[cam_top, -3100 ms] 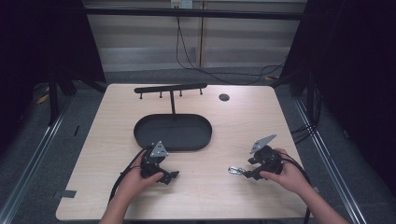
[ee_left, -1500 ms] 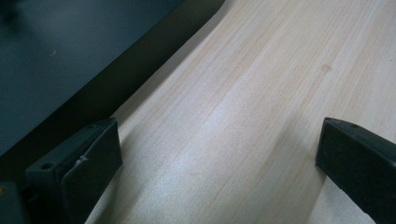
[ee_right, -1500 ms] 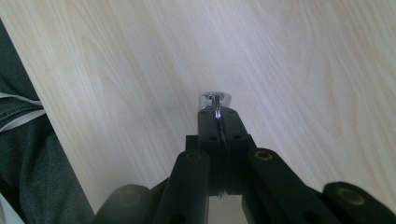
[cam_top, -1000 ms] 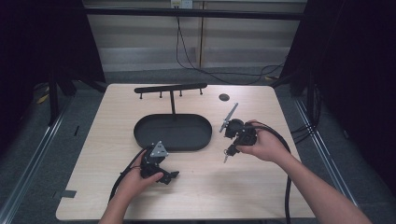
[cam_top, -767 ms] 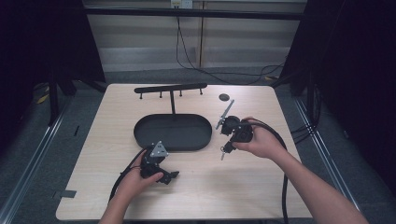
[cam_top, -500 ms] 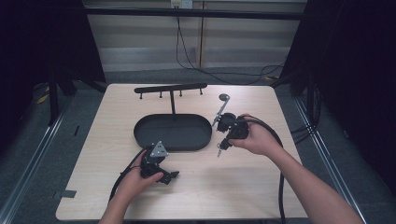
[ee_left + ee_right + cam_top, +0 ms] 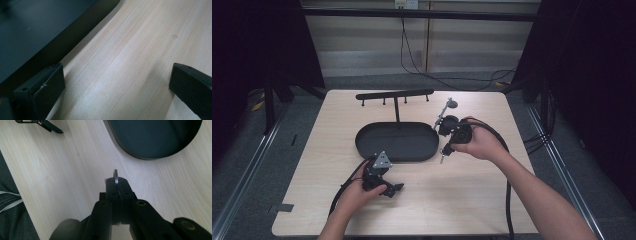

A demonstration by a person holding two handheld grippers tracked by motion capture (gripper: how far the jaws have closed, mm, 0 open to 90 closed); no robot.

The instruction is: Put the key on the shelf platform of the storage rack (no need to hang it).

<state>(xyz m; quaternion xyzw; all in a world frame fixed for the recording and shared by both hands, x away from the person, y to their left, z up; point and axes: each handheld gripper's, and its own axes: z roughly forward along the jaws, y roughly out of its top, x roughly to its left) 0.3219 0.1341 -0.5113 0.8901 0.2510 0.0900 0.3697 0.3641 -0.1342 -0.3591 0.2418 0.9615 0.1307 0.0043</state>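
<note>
Pinching a small metal ring (image 7: 115, 175) between closed jaws, the right gripper (image 7: 443, 152) carries it beside the black oval tray (image 7: 367, 145), seemingly bound for the hook rack (image 7: 394, 95), while the left gripper (image 7: 396, 189) rests open and empty on the table (image 7: 472, 200).

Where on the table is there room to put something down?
Bare wood lies left of the black tray, and along the near right edge of the table. It is crowded between the tray and the hook rack, where the right gripper holds a metal ring.
</note>
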